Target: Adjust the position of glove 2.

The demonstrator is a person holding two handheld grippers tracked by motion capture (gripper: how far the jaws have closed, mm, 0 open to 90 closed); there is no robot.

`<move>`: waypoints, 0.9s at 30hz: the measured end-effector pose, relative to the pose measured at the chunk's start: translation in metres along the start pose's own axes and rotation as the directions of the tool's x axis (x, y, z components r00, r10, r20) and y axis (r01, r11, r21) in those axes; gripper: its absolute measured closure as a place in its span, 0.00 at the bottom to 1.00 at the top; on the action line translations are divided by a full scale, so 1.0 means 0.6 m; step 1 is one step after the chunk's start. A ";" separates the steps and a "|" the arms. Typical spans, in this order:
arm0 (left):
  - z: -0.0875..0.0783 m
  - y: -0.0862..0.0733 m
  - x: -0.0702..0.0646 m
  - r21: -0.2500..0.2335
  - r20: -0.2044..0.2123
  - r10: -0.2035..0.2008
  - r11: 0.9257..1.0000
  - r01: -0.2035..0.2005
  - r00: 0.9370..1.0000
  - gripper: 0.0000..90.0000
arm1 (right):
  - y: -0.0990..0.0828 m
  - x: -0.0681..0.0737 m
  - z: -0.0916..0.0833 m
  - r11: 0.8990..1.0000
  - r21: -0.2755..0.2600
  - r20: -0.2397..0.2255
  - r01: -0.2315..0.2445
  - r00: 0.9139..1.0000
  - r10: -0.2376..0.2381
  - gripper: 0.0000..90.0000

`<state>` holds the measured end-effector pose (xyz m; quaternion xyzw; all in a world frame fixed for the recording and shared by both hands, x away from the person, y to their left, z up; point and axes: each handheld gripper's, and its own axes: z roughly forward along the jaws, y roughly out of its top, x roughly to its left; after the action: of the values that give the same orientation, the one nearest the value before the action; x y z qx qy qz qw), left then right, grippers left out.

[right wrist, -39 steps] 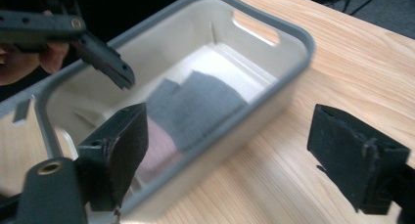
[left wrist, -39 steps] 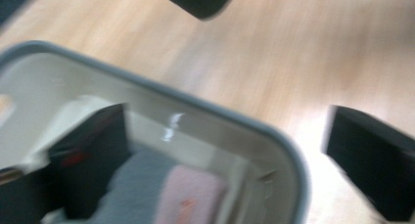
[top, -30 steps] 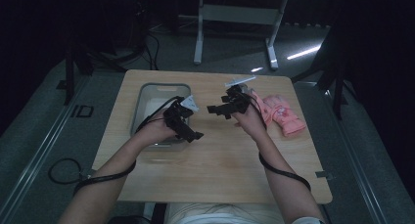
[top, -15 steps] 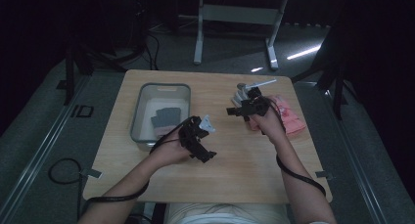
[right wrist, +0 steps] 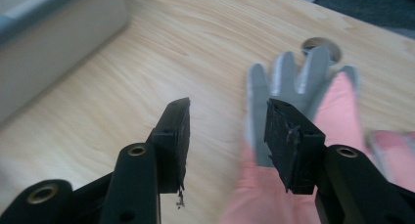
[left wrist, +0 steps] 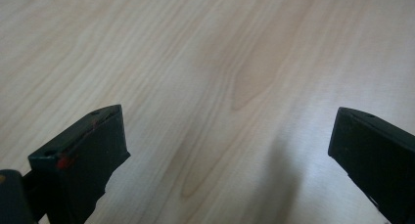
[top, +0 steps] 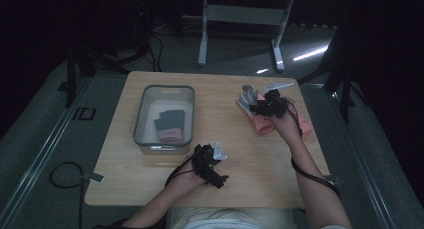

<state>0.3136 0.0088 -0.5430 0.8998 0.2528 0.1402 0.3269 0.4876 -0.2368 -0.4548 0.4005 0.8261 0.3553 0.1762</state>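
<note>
A pink glove with grey fingers (top: 264, 123) (right wrist: 288, 82) lies at the table's right. My right gripper (top: 256, 108) (right wrist: 227, 111) hovers low over its left edge. Its jaws have just been closing and stand half apart. Bare wood and the glove's grey edge show in the gap, and neither pad presses on it. My left gripper (top: 215, 176) (left wrist: 225, 155) is near the front edge, its jaws wide over bare wood with nothing between them. A dark glove with a pink cuff (top: 170, 124) lies inside the grey bin (top: 165, 89).
The bin's wall (right wrist: 49, 53) sits to the left of my right gripper. A second pink glove (top: 303, 127) lies at the right edge, partly under the hand. A round hole (top: 247, 88) (right wrist: 320, 43) is in the tabletop behind the gloves.
My left hand has drawn back from the bin toward the front edge and sunk; the dark glove now lies uncovered in the bin. My right hand has shifted right, onto the pink gloves.
</note>
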 end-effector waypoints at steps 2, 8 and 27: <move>0.000 -0.004 -0.002 -0.017 -0.007 -0.010 1.000 0.010 1.000 0.01 | -0.001 -0.005 0.004 1.000 0.007 0.007 0.010 1.000 -0.010 0.58; -0.001 -0.024 0.001 -0.044 0.029 -0.013 0.999 0.014 0.999 0.01 | -0.001 -0.031 0.023 1.000 -0.008 0.038 -0.006 0.999 0.007 0.63; 0.010 -0.052 -0.010 -0.062 0.017 -0.004 0.998 0.005 1.000 0.01 | 0.013 -0.029 0.098 0.990 0.123 0.089 0.073 0.992 -0.084 0.69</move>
<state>0.2995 0.0229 -0.5684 0.8897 0.2475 0.1398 0.3572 0.5363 -0.2211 -0.4890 0.3936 0.8517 0.2789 0.2046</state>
